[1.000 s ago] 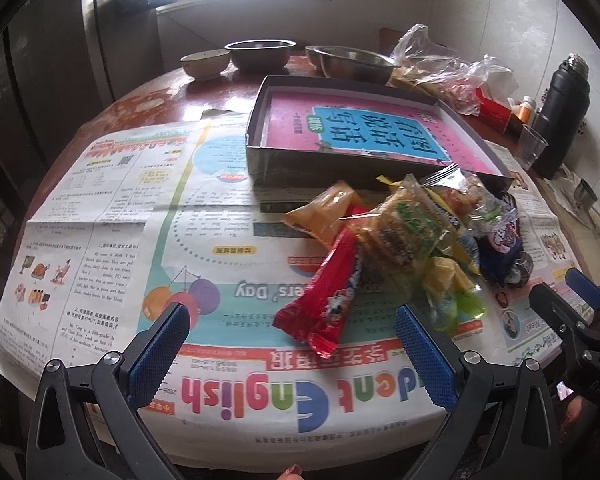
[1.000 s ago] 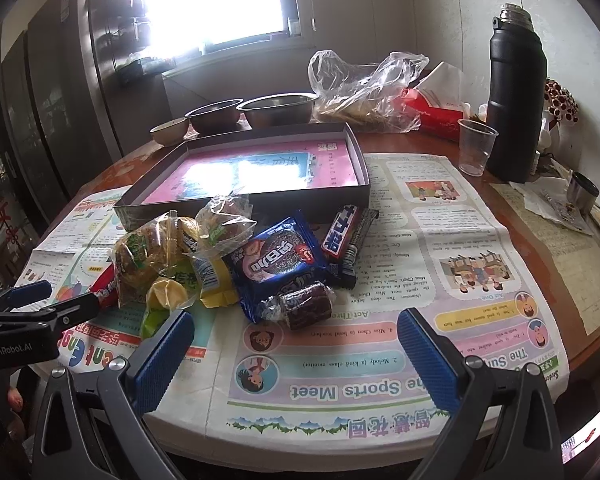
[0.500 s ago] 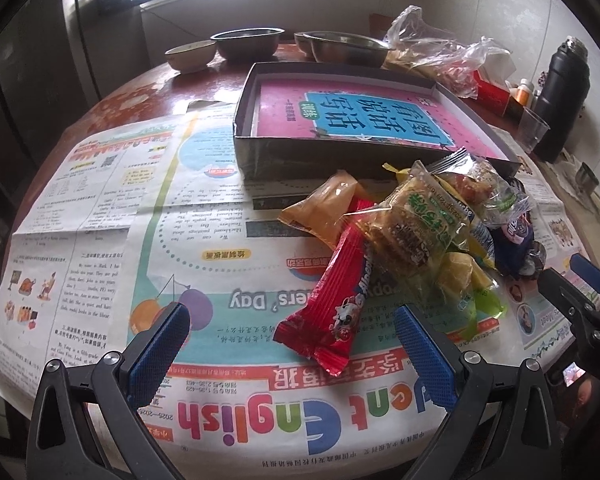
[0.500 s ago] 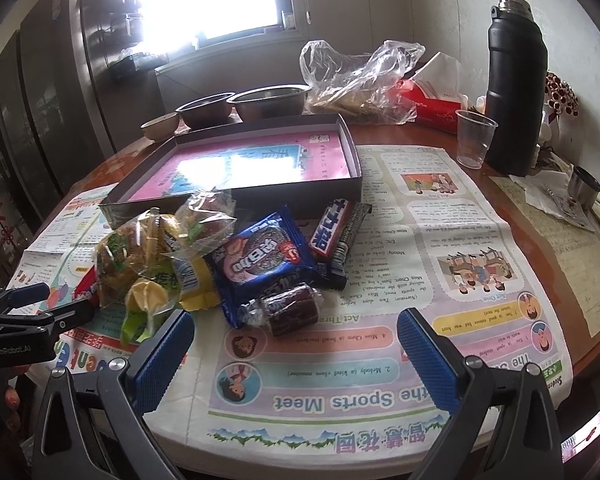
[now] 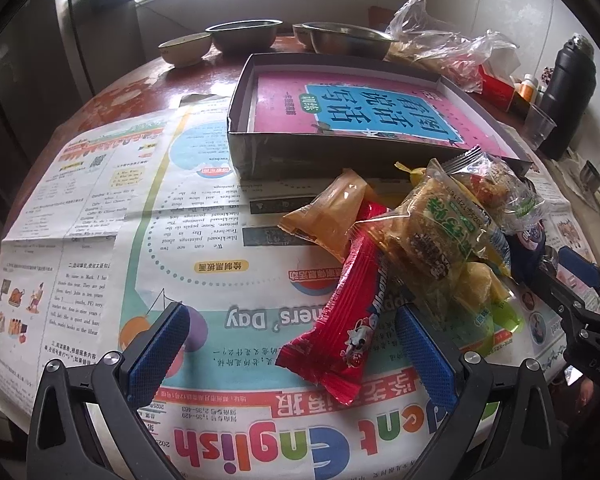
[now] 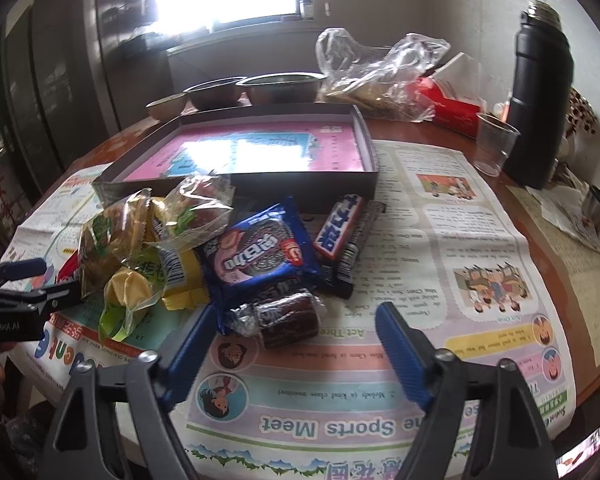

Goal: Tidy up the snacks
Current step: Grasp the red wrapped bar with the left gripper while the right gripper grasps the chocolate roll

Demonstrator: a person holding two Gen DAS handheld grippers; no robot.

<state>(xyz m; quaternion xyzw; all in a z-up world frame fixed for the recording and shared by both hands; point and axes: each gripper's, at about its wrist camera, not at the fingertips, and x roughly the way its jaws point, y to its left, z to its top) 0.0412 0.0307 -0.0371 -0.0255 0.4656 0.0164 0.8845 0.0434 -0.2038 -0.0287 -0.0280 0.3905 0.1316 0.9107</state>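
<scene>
Snacks (image 6: 236, 256) are all heaped on the newspaper (image 5: 204, 280) right in front of the shallow box (image 5: 260, 160), none inside it; red wrapper (image 5: 352, 312) sits between the left gripper's (image 5: 292, 344) wide-apart jaws, not pinched. Right gripper (image 6: 296, 332) has just been narrowing but its pads aren't touching anything; the dark cake pack (image 6: 288, 316) lies just ahead between them, next to the blue cookie pack (image 6: 260, 252).
</scene>
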